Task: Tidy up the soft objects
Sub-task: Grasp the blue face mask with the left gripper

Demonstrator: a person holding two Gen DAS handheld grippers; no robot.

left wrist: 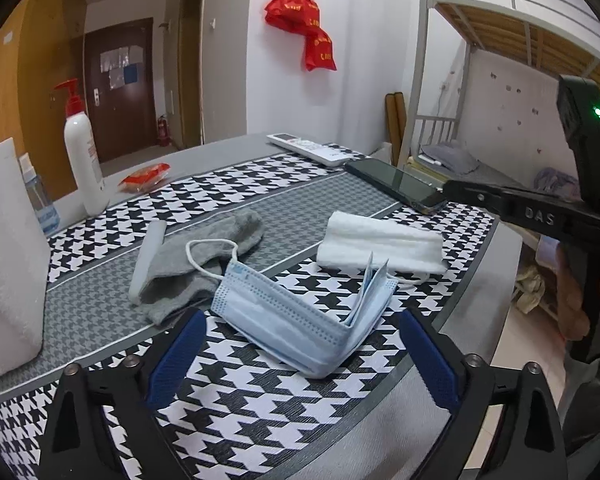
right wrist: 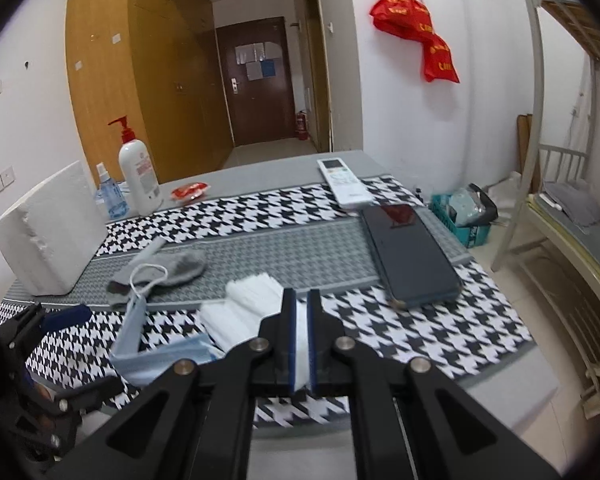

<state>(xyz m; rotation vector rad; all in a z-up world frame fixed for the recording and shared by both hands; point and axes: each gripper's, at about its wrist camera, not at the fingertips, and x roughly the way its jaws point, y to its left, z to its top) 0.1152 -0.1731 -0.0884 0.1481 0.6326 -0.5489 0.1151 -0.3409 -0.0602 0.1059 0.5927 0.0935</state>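
A light blue face mask [left wrist: 296, 320], folded into a loose V, lies on the houndstooth table cloth [left wrist: 260, 396]. My left gripper [left wrist: 302, 314] is open, its blue pads [left wrist: 176, 356] on either side of the mask's near corner without touching it. Behind the mask are a grey sock [left wrist: 196, 264] with the mask's ear loop over it and a folded white cloth [left wrist: 380, 244]. My right gripper [right wrist: 302, 294] is shut with nothing visibly held. It hovers over the white cloth [right wrist: 244, 312] in its own view. In the left wrist view it reaches in from the right above the phone as the right gripper [left wrist: 450, 189].
A white foam block [left wrist: 8, 260], a pump bottle [left wrist: 84, 160] and a spray bottle [right wrist: 110, 196] stand at the left. A phone [right wrist: 412, 256], a remote [right wrist: 344, 182] and a red packet [left wrist: 144, 176] lie further back. The table ends at the right, beside a bunk bed [right wrist: 572, 208].
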